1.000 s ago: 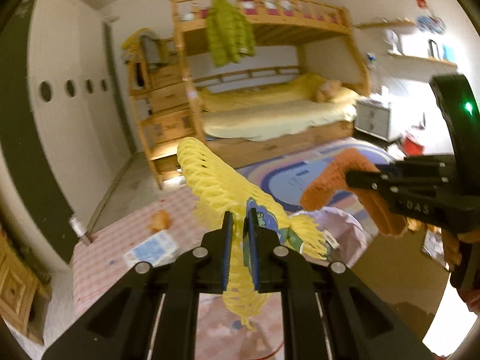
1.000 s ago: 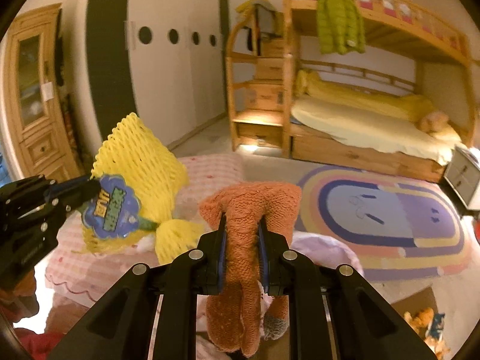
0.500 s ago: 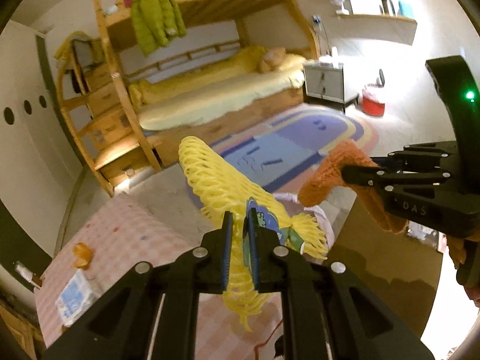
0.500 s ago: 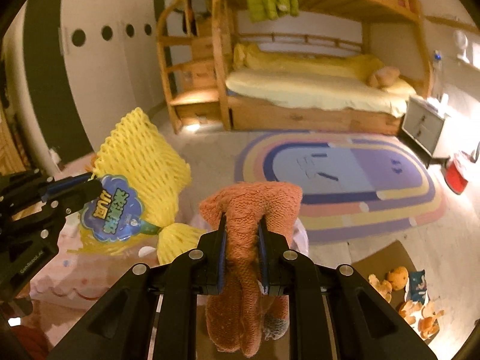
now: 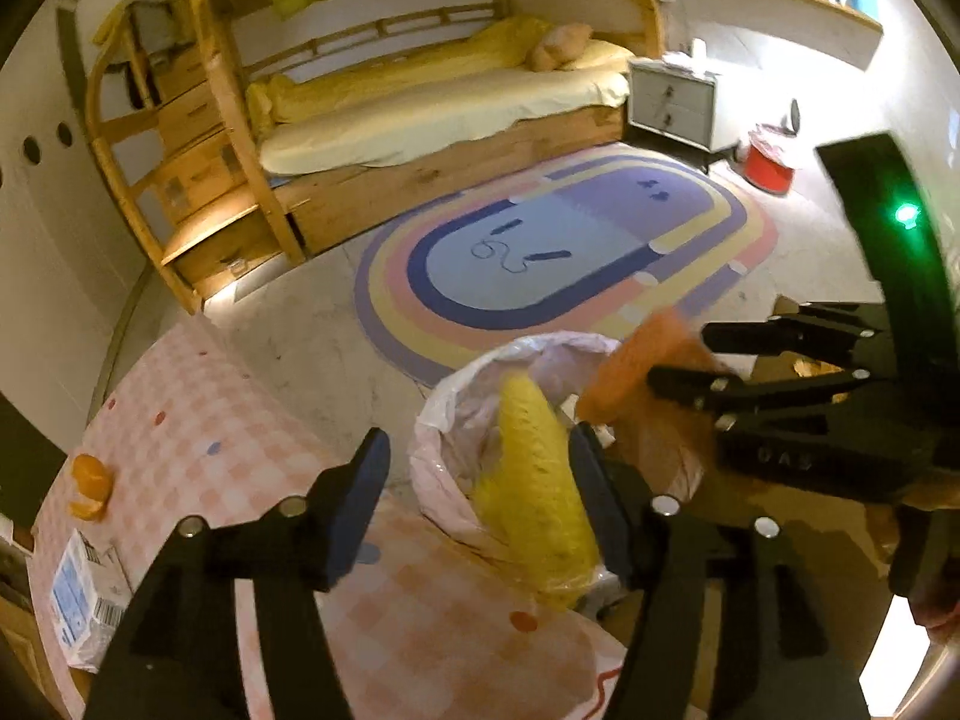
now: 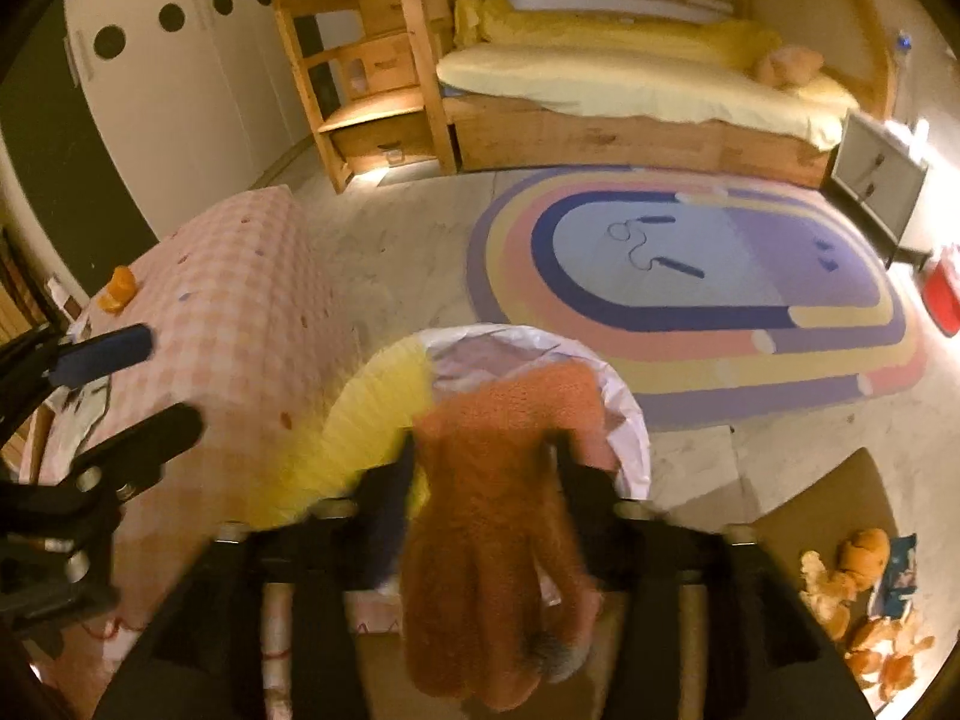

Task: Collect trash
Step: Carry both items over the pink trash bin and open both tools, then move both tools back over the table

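- Over the bin bag [image 5: 462, 396], whose white rim gapes beside the pink-checked worktop [image 5: 252, 438], both tools are pointed steeply down — the drop is the step in hand.
- Left tool [image 5: 477, 468]: its jaws are opening, and the yellow foam net [image 5: 537, 480] is seen blurred between them, lying against the right-hand finger, no longer pinched, and already inside the bag's mouth.
- Right tool [image 6: 483, 468]: its jaws are opening as well; the orange knitted glove [image 6: 492, 540] sags between the spread fingers, draped low over the bag's near rim, and no pad is seen pressing on it.
- Both pieces are judged released or all but released, so this pair of items is nearly dealt with, though the task as a whole is not.
- Next move, as a judgement: the tools should be held over the opening until both pieces have fallen clear, since the glove could snag on a finger or slide outside the rim; more trash should then be sought.
- Left wrist view alone: orange peel [image 5: 90, 486] and a barcoded packet [image 5: 84, 588] are shown on the worktop, well apart from the bag, and the net's place inside the bag is made plain.
- Right wrist view alone: a heap of peel and wrappers [image 6: 864, 606] is shown on the floor at lower right by a brown cardboard sheet [image 6: 840, 516] — likely later pickings.
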